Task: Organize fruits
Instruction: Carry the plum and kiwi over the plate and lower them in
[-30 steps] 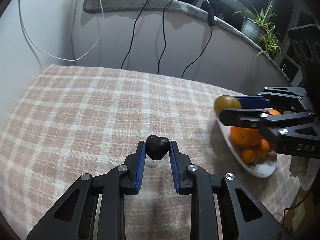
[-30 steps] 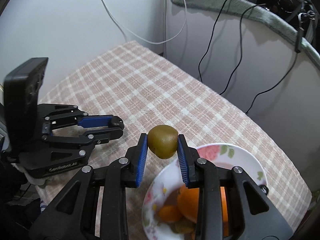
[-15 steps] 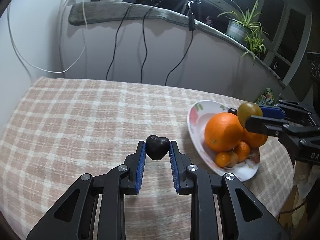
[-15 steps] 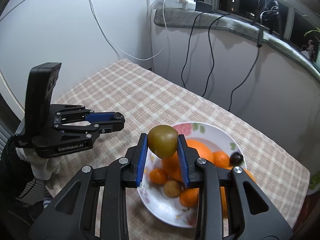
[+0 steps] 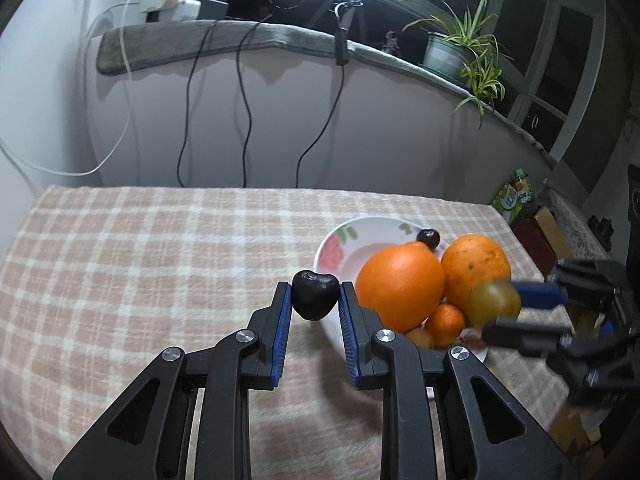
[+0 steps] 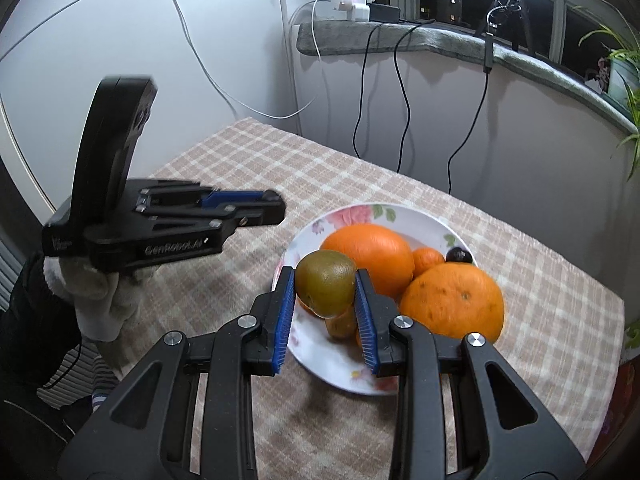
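One dark cherry (image 5: 314, 295) is clamped by the left gripper (image 5: 314, 298), one kiwi (image 6: 326, 283) by the right gripper (image 6: 325, 286); two large oranges (image 6: 370, 258) are seen in the plate (image 6: 416, 216).

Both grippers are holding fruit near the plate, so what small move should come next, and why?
Probably lower the right gripper a little: its green-brown kiwi already hangs over the floral white plate, while the left gripper with the dark heart-shaped cherry is only at the rim.
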Demonstrator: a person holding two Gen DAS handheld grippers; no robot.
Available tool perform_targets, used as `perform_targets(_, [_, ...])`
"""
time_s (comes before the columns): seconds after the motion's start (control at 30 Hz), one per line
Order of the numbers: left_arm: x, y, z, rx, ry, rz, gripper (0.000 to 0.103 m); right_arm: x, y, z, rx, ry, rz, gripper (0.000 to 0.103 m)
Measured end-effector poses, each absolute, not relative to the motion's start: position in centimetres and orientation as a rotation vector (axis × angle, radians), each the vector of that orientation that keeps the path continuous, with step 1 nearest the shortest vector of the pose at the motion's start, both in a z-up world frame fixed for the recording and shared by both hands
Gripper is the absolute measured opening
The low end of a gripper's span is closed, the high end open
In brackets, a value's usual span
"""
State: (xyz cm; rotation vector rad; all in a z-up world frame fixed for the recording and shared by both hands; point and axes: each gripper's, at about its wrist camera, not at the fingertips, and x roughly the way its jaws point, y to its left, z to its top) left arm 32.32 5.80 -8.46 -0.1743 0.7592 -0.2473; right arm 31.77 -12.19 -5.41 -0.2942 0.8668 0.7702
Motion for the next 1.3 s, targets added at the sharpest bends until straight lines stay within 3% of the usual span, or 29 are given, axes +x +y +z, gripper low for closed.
perform_targets(1.3, [34.2,3.6,-8.9,-0.139,0.785,-0.278,0.023,31.2,-13.6,-7.8,-0.271,0.896,0.744,0.031])
